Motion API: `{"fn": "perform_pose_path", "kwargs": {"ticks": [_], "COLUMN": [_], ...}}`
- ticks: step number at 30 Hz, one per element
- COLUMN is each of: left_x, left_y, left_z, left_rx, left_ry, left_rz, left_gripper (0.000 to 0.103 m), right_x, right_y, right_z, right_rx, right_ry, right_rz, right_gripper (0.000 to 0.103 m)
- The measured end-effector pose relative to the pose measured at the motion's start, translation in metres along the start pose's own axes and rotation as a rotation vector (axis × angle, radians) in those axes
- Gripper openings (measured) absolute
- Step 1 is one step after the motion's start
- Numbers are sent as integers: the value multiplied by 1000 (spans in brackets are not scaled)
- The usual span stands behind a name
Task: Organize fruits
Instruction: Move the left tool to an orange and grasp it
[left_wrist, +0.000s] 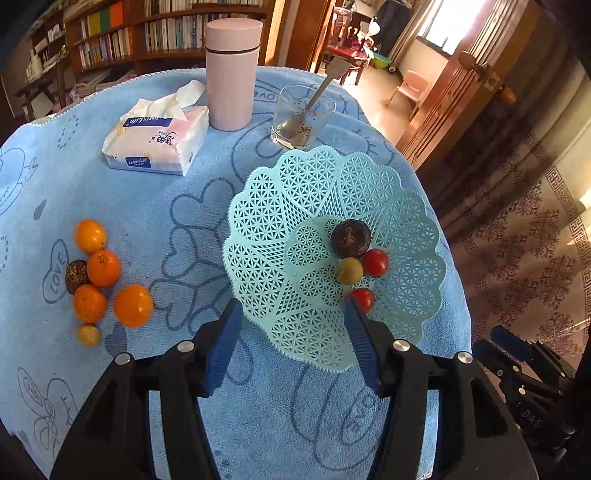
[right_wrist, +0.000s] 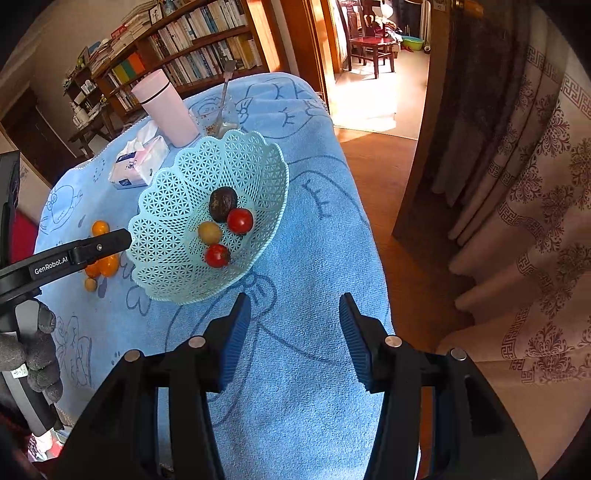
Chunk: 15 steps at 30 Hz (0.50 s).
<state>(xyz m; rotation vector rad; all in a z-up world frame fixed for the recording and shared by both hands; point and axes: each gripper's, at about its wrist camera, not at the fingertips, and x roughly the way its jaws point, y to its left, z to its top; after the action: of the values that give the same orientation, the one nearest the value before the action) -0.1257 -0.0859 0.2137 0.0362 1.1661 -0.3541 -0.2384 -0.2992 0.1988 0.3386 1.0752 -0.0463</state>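
A mint lattice basket (left_wrist: 266, 206) (right_wrist: 177, 192) sits on the blue towel, right of centre. Inside it lie a dark round fruit (left_wrist: 350, 238), two cherry tomatoes (left_wrist: 376, 262) and an olive-coloured fruit (left_wrist: 349, 270). Left of the basket, several oranges (left_wrist: 103, 267), a dark fruit (left_wrist: 75, 275) and a small yellowish fruit (left_wrist: 88, 335) rest on the towel. My left gripper (left_wrist: 291, 306) is open over the basket's near rim, holding nothing. My right gripper (right_wrist: 294, 299) is open above bare towel in front of the basket, also holding nothing.
At the back stand a tissue pack (left_wrist: 159, 140), a pink flask (left_wrist: 231, 74) and a glass with a spoon (left_wrist: 301, 118). The table's edge (left_wrist: 458, 295) drops off just right of the basket. A gloved hand (right_wrist: 37, 350) grips the left tool.
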Motion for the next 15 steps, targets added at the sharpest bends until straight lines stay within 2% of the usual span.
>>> {"fn": "perform_pose_path", "kwargs": {"ticks": [6, 15], "left_x": [-5, -20], "left_y": [29, 78], "left_z": [-14, -34], "left_rx": [-68, -167], "left_ry": [21, 30], "left_rz": [49, 111], "left_gripper": [58, 59], "right_x": [7, 18], "right_y": [14, 55], "right_z": [2, 6], "right_rx": [-26, -98], "right_ry": [5, 19], "right_rz": [30, 83], "right_gripper": [58, 58]}}
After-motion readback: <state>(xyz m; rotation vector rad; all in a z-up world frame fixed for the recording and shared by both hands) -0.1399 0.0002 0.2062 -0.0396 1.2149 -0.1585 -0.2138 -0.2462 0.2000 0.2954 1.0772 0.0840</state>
